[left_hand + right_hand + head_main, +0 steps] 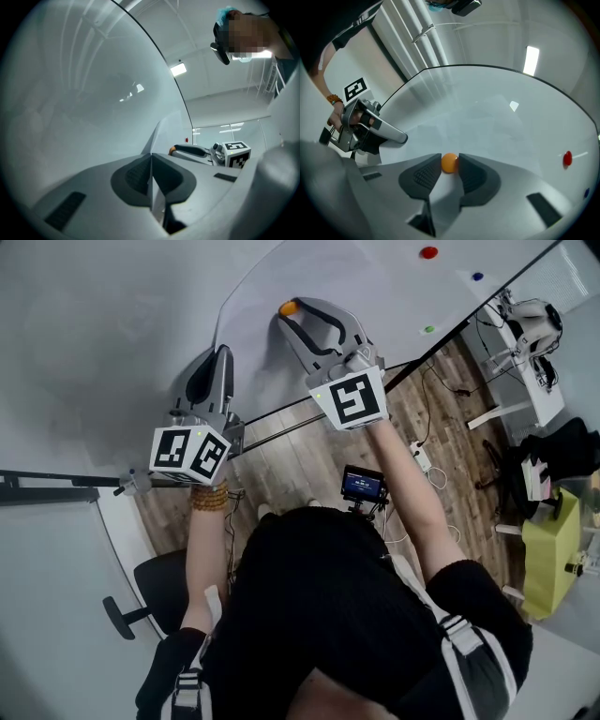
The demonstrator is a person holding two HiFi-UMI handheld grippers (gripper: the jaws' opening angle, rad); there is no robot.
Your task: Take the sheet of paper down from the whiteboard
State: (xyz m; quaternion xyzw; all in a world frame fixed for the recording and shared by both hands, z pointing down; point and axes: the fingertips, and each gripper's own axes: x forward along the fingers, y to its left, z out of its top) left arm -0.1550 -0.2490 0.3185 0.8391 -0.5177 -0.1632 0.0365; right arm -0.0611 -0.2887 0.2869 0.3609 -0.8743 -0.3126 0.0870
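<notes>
The white sheet of paper (464, 129) lies flat on the whiteboard (375, 277) and is hard to tell from it. My right gripper (449, 165) is shut on a small orange magnet (449, 162) that sits on the sheet; in the head view this orange magnet (288, 307) shows at the tips of my right gripper (292, 313). My left gripper (151, 157) is shut on the sheet's edge (154, 197), which runs as a thin white strip between the jaws. Seen from the head, my left gripper (222, 352) is left of and below the right one.
A red magnet (428, 252), a blue magnet (477, 277) and a green magnet (429, 329) sit further right on the board. Below the board's lower edge is wood floor with cables, a black chair (155, 592), a white desk (511, 343) and a yellow-green object (548, 554).
</notes>
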